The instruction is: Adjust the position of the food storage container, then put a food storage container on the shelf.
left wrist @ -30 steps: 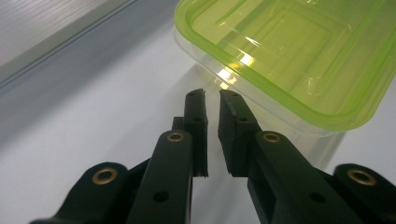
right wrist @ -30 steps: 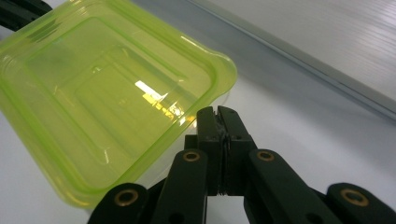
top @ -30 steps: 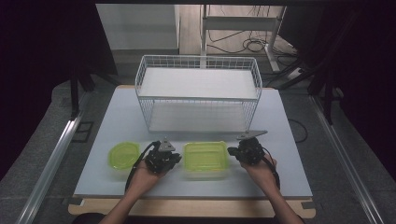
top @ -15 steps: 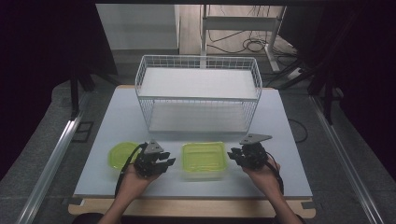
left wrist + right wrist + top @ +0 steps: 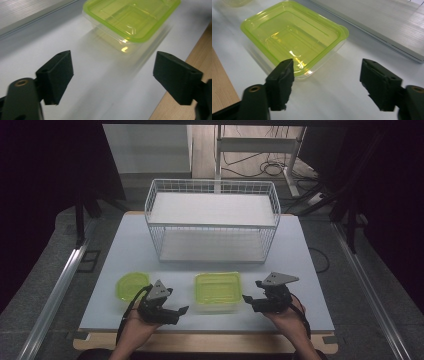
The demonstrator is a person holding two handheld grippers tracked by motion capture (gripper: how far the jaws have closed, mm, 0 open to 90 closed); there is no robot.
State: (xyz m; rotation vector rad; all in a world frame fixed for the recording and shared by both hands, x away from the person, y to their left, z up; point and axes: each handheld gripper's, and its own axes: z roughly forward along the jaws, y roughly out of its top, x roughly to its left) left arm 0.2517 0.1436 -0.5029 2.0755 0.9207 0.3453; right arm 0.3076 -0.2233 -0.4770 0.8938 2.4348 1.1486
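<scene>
High view: lidded yellow-green clear plastic container (image 5: 217, 291) sits closed on my white desk (image 5: 310, 270).
Left tool (image 5: 181, 311) and right tool (image 5: 248, 300) have just spread open, nothing between; wire basket (image 5: 212, 222) empty, so loading's probably next.

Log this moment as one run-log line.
left gripper: open, just opening, empty | right gripper: open, just opening, empty | lidded green rectangular plastic container: on table between them

The box (image 5: 217, 292) at the table's 6 o'clock has a lime-green lid over a clear body. The round tub (image 5: 131, 285) at 8 o'clock is the same lime green. The basket (image 5: 212, 222) at 12 o'clock is white wire in a fine grid pattern. The table (image 5: 125, 250) is pale grey-white, with a light wood edge. Both grippers, left (image 5: 175, 312) and right (image 5: 252, 301), are black with grey plates.
</scene>
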